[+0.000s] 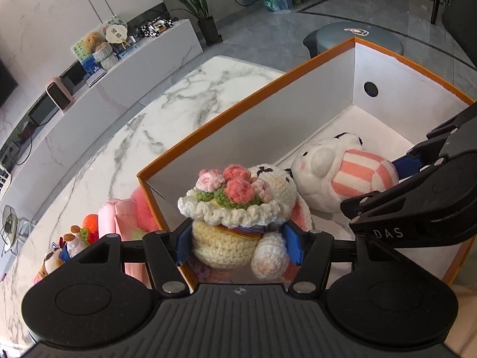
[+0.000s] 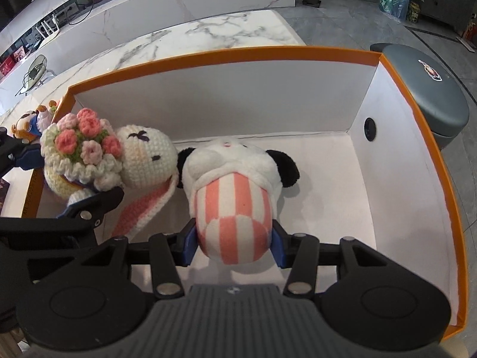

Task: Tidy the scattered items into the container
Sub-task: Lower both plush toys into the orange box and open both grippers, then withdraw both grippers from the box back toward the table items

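Note:
An orange-rimmed white box (image 1: 214, 119) (image 2: 208, 53) stands on the marble table. My left gripper (image 1: 238, 246) is shut on a crocheted bunny with a flower bouquet (image 1: 229, 208) (image 2: 89, 152), held over the box's near left corner. My right gripper (image 2: 234, 244) is shut on a white plush dog in a pink-striped outfit (image 2: 235, 197) (image 1: 342, 176), held inside the box, its head near the white floor. The two toys touch side by side.
Several small toys (image 1: 77, 238) (image 2: 29, 125) and a pink plush item (image 1: 119, 217) lie on the marble table (image 1: 179, 104) left of the box. A grey stool (image 2: 429, 89) stands beyond the box's right side. A white cabinet (image 1: 119, 74) runs along the wall.

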A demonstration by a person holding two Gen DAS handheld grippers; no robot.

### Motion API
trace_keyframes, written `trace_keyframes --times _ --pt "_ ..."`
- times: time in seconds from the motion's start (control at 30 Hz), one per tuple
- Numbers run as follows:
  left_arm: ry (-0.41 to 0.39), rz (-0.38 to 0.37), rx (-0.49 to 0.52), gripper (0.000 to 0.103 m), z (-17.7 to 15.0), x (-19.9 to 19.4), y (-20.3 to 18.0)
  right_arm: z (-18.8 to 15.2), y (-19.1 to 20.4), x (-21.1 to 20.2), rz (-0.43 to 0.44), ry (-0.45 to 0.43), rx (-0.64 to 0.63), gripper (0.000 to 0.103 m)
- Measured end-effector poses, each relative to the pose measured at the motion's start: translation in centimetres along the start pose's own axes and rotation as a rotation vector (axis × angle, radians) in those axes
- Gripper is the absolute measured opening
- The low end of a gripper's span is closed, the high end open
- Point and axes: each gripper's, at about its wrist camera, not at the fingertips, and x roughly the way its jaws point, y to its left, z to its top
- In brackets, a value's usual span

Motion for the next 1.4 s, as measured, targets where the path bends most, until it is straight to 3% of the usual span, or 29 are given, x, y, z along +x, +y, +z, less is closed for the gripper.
trace_keyframes --times 0.37,0.53,0.83,1.17,1.4 --pt "-0.012 -0.004 0.012 0.075 -0.1 -0.4 0.1 -0.2 0.3 -0.5 -0.037 -0.021 -0.014 0.057" --pt "-0.035 0.005 0.026 0.076 -0.2 -1.7 0.1 -0.2 0.2 -1.3 -0.059 -0.038 -0.018 0.072" --pt "-0.084 -0.01 -0.024 0.081 -0.7 -4.4 1.0 -0.5 0.7 -2.7 -0.037 -0.054 0.001 0.073" --pt "-0.175 -0.005 -0.07 0.081 -2.2 -9.3 2.2 -1.3 2.8 -7.0 -0.06 -0.137 -0.019 0.078" --pt "-0.274 0.049 -0.121 0.083 -4.5 -13.8 4.1 -2.1 5.8 -11.0 -0.065 -0.236 -0.049 0.083"
